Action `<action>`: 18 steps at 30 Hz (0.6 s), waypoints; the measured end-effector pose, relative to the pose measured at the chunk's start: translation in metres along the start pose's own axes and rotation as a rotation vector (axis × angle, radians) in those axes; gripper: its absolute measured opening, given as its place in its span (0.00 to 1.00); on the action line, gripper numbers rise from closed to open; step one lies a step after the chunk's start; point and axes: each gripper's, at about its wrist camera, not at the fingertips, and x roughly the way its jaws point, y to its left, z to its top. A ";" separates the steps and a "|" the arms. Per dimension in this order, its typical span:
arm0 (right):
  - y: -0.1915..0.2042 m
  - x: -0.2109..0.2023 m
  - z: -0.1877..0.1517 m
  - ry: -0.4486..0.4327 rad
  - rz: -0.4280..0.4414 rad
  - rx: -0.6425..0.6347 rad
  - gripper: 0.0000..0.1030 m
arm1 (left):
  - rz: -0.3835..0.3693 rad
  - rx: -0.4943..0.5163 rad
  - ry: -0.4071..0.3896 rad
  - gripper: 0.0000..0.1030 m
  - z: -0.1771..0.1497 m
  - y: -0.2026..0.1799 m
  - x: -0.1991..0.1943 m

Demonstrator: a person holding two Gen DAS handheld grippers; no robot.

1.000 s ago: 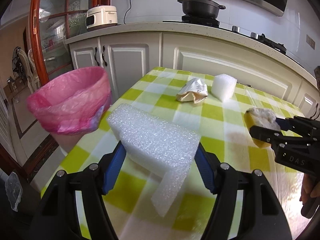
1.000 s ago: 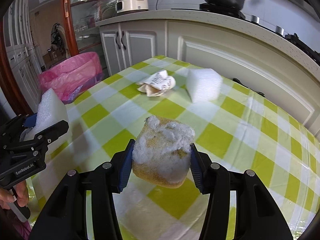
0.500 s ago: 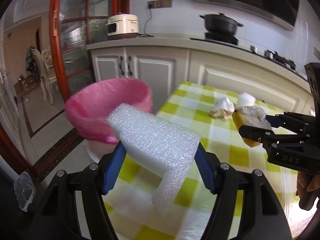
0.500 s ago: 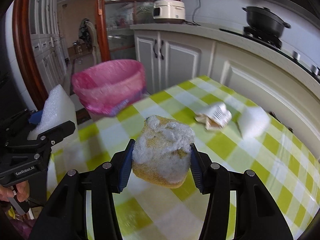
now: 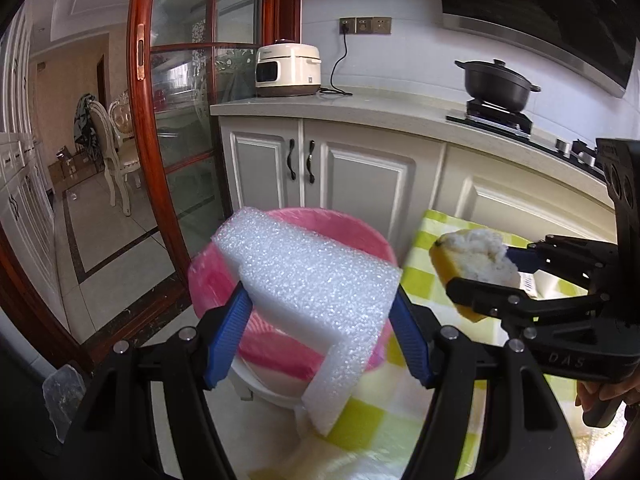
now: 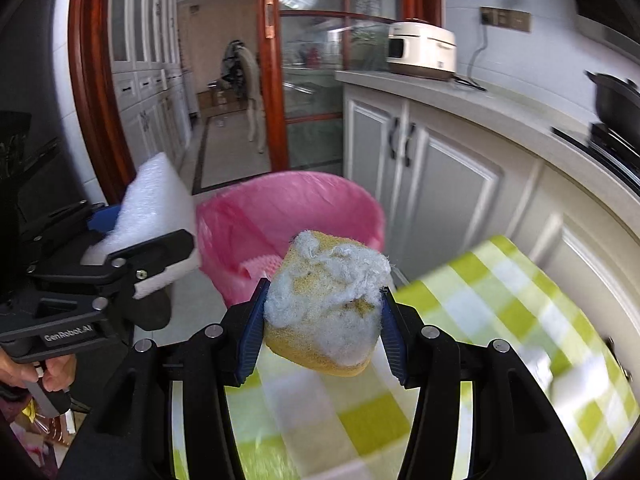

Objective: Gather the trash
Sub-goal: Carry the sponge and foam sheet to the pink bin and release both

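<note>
Left gripper (image 5: 320, 336) — clamped on a white foam block (image 5: 316, 284), blue pads bearing on its two side faces. The block hangs over the near rim of the pink-lined bin (image 5: 372, 240), which stands on the floor just off the left edge of the bench (image 5: 436, 268). Judged very light and stiff enough to hold its shape, but crushable. A thinner leg of foam droops below the pads and looks liable to snap or catch on the rim. The thick body, where it is now held, is the sound place to grip.

Right gripper (image 6: 322, 324) — closed on a yellow sponge lump (image 6: 320, 312) topped with grey-white fluff, pads pressing both flanks. It hangs over the bench edge, near the bin but to its right. Judged soft, springy and light. The loose fluff may shed when let go, so the grip belongs on the sponge body, not on the fluff.

Obscured: the foam block covers much of the bin mouth in the left wrist view, so the contents cannot be fully read — only a pink ridged piece shows in the right wrist view. The bench cloth is motion-blurred there, and whatever trash remains on it is mostly hidden. The person's hands are cut off at the frame edges.
</note>
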 end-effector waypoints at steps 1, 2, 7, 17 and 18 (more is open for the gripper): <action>-0.001 0.006 0.005 0.002 0.009 -0.004 0.48 | -0.002 0.004 0.003 0.64 0.004 0.005 0.007; -0.002 0.014 0.011 0.004 0.021 -0.008 0.48 | -0.004 0.008 0.004 0.64 0.007 0.009 0.011; -0.007 0.046 0.032 0.011 0.065 -0.021 0.49 | 0.009 0.019 0.016 0.64 0.021 0.030 0.036; -0.029 0.093 0.052 0.010 0.144 0.042 0.58 | 0.006 -0.039 0.055 0.75 0.023 0.061 0.083; -0.031 0.095 0.053 0.007 0.151 0.046 0.59 | 0.007 -0.048 0.057 0.77 0.022 0.062 0.086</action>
